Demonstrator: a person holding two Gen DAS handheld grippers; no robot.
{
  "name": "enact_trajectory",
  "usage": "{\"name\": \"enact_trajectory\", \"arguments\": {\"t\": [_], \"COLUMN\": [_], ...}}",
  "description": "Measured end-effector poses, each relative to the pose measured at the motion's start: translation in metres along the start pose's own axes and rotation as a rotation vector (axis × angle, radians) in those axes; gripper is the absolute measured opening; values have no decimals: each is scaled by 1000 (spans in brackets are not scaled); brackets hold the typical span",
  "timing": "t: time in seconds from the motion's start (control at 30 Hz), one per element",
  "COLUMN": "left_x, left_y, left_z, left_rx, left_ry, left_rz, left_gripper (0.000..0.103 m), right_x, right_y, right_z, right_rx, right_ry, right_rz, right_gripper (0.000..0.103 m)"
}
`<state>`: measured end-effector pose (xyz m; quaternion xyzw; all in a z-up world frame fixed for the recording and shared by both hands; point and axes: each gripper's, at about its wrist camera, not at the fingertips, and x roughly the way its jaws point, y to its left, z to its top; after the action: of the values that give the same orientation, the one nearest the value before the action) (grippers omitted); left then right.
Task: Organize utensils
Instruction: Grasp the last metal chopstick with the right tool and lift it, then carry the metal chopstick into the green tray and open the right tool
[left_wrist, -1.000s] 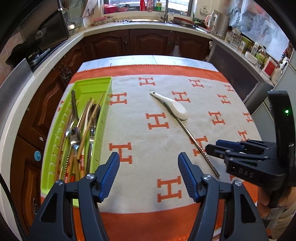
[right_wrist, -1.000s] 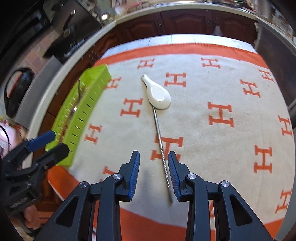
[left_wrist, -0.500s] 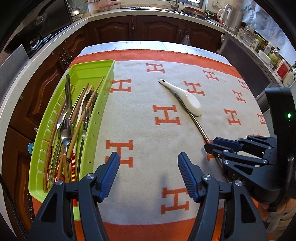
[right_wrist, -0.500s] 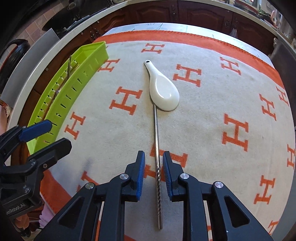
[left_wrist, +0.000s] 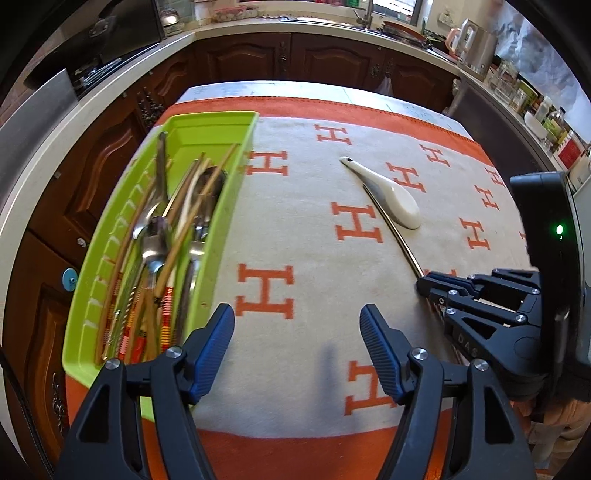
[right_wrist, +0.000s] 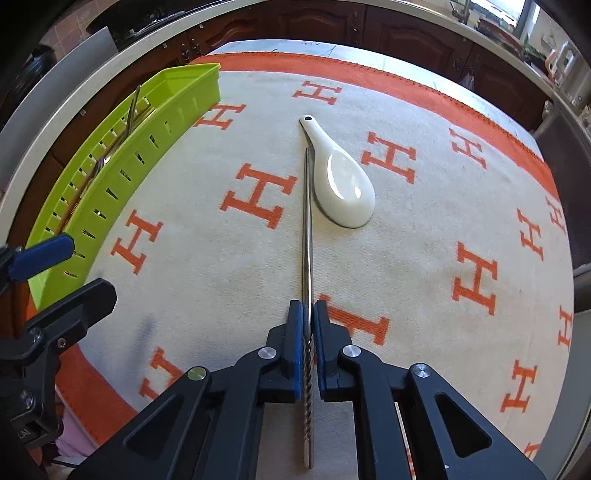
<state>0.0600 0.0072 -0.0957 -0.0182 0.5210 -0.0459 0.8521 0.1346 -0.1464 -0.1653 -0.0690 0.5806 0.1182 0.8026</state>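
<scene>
From the left wrist, the left gripper (left_wrist: 297, 350) hangs open over bare cloth (left_wrist: 306, 229), nothing between its blue pads; the green tray (left_wrist: 218, 236) lies just to its left, long side running away from the camera. In the tray is a loose bundle — metal spoons, wooden chopsticks with striped ends, a fork perhaps, though the blur makes the count unsure — all lying along the tray's length. To the right the right gripper (left_wrist: 424, 286) shows side-on, its tip down at the near part of the metal chopstick (left_wrist: 400, 240), which runs away from it past the white spoon (left_wrist: 391, 195). From the right wrist, the right gripper (right_wrist: 307, 314) has just been closing and its pads now pinch the chopstick (right_wrist: 307, 221) at its twisted handle end, a short tail sticking out behind them. The stick's long axis lies straight along the gripper's line, tip pointing away and ending just beside the handle of the spoon (right_wrist: 343, 184), close enough that I cannot tell whether they touch. The tray (right_wrist: 122, 177) sits well off to the left (slotted wall facing this camera), with the left gripper (right_wrist: 55, 273) at its near end. So the carry would go leftward, and the stick would likely need turning to match the tray's length.
</scene>
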Motion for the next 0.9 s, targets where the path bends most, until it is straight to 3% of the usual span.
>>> {"name": "enact_trajectory", "arguments": {"t": [0.2, 0.37, 0.7, 0.9], "left_x": [-13, -28, -47, -59], "left_y": [15, 33, 71, 104], "left_z": [-6, -11, -13, -4], "left_rx": [0, -21, -79, -127], "left_ry": [-39, -88, -135, -179], "left_rz": [15, 6, 0, 64], "left_gripper": [70, 71, 73, 78], "right_x": [-11, -35, -85, -87], "right_y": [6, 20, 61, 91], "right_z": [-6, -10, 17, 44], "right_rx": [137, 226, 298, 290], "right_ry": [40, 23, -67, -56], "right_rz": [174, 290, 378, 400], "right_gripper": [5, 5, 6, 6]}}
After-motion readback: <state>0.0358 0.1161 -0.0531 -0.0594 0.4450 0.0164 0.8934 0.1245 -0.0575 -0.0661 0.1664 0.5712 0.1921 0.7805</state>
